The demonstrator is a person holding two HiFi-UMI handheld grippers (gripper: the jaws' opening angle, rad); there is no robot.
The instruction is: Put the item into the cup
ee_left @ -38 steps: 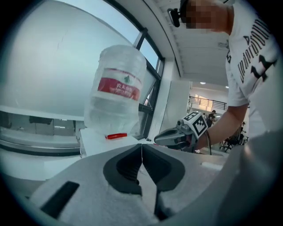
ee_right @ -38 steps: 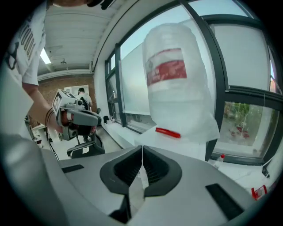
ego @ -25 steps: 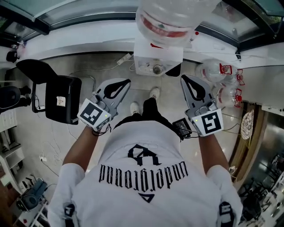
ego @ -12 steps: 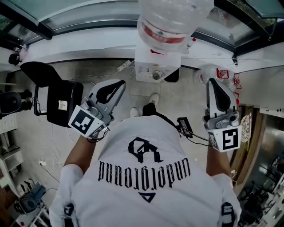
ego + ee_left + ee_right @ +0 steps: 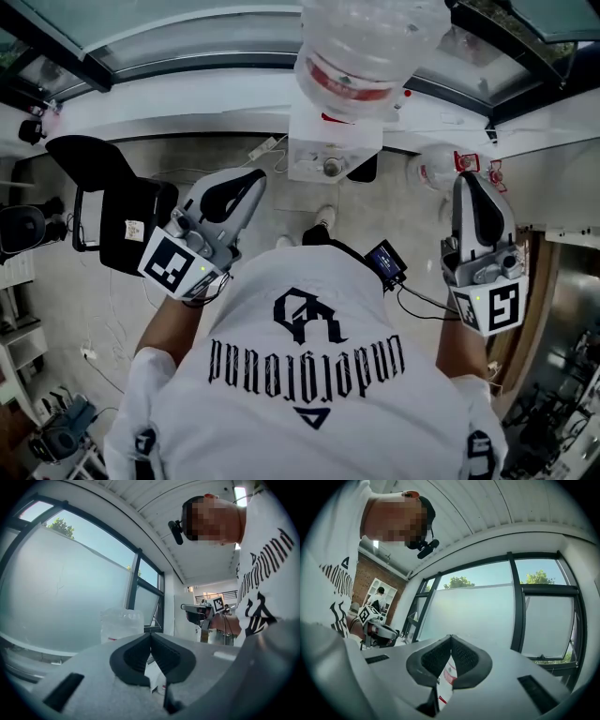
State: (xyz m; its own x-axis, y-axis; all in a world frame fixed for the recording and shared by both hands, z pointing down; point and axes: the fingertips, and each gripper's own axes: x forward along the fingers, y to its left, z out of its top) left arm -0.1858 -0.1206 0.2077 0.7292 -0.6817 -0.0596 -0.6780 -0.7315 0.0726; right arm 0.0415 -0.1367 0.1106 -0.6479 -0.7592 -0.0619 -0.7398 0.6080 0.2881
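No cup and no loose item shows in any view. My left gripper (image 5: 253, 174) is held up at the left of the person's white T-shirt (image 5: 309, 366), its jaws pressed together with nothing between them. My right gripper (image 5: 466, 176) is out at the right, also shut and holding nothing. Both point toward a white water dispenser (image 5: 330, 150) with a big clear bottle (image 5: 370, 47) on top. The left gripper (image 5: 151, 633) in its own view looks past closed tips at that bottle (image 5: 121, 623). The right gripper (image 5: 451, 637) in its own view faces tall windows.
A black chair (image 5: 112, 211) stands on the floor at the left. Spare water bottles (image 5: 441, 164) lie at the right of the dispenser. A small device with a screen (image 5: 386, 261) hangs on a cable at the person's waist. Shelving and clutter line the right edge.
The right gripper has swung out from beside the body to the far right and now points straight ahead. The left gripper has drifted slightly left. Both stay shut.
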